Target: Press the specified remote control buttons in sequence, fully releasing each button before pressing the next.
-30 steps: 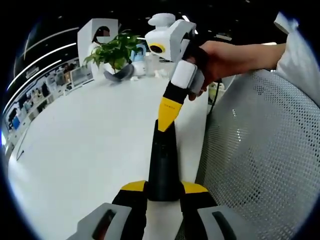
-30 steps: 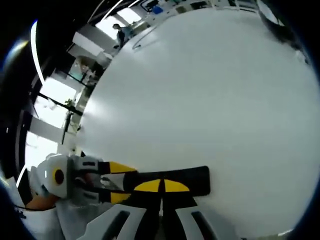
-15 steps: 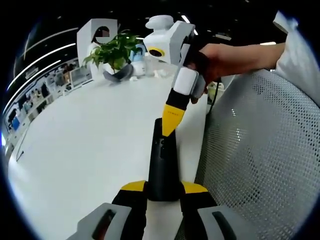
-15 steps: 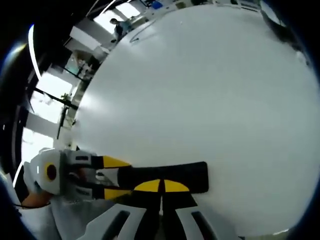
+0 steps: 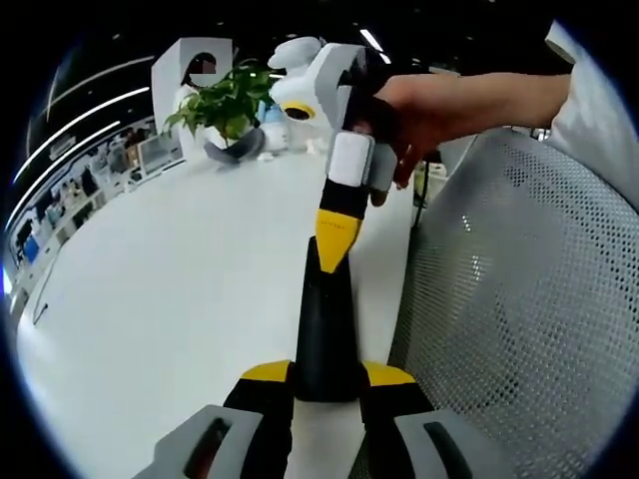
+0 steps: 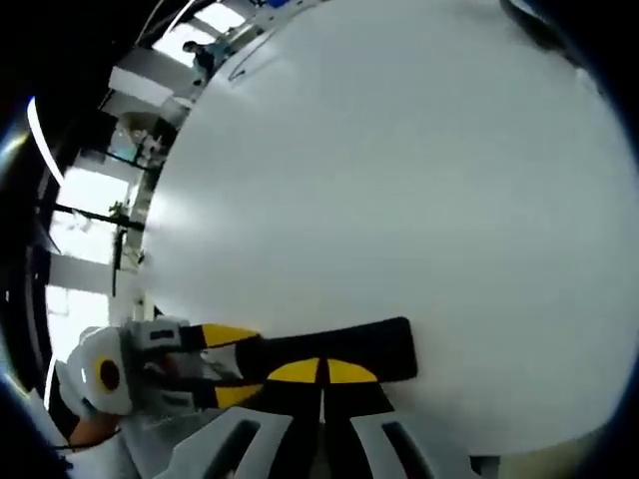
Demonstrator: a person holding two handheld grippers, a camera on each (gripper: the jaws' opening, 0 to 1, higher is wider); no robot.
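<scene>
Hand (image 5: 429, 110) reaches in from the right, angling the right gripper (image 5: 330, 257), tips together, down onto the black remote (image 5: 324, 334), which the left gripper (image 5: 326, 377) clamps above the white table (image 5: 170, 269).

- Lighting bright, even; ceiling strips overhead; window glare blew out in right gripper view
- Table (image 6: 419, 180) showed soft sheen; fisheye edges warped, blurred

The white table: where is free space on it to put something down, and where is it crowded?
The white table is bare between the black remote and the potted plant. It is crowded along the remote, where the left gripper clamps its near end and the right gripper points onto its top. A mesh chair back borders that edge.
</scene>
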